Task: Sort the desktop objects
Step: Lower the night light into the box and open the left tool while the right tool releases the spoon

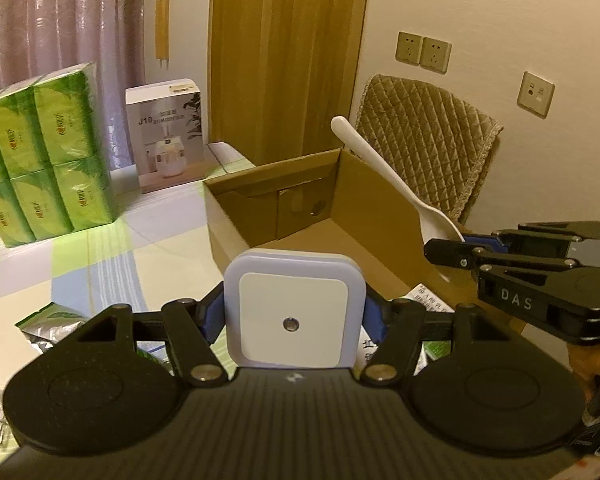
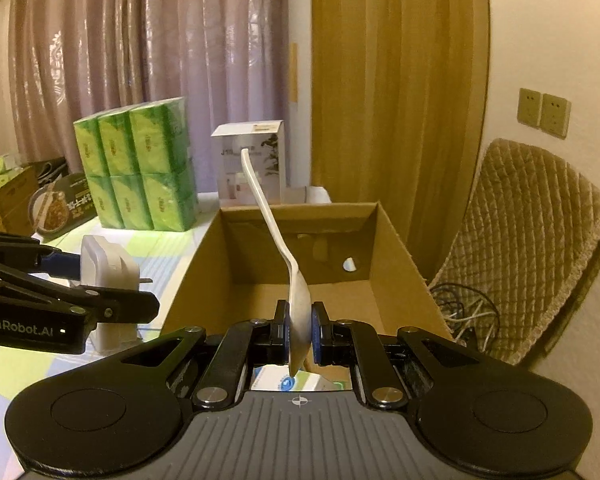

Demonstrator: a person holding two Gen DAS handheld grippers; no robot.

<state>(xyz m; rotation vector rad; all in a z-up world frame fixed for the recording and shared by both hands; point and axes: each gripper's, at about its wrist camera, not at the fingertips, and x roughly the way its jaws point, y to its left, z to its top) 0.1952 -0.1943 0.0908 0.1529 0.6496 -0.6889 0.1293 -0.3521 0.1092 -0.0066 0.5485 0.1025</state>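
The left gripper [image 1: 294, 312] has its fingers [image 1: 211, 316] clamped on the two sides of a white square night light [image 1: 294, 308], whose flat face with a small round sensor looks back at the camera. It is held in the air just short of the near wall of an open cardboard box [image 1: 240, 236] that stands on the counter [image 1: 100, 264], which is covered in a pale checked cloth. The right gripper [image 2: 300, 330] has its fingers [image 2: 280, 332] closed on the bowl of a white plastic spoon [image 2: 268, 216], the handle rising up and away over the box's open top. Toward the counter's far left edge stand a stack of green tissue packs [image 1: 48, 152] and a white humidifier carton [image 1: 166, 136]. Loose packets [image 1: 46, 320] lie on the counter under the left gripper.
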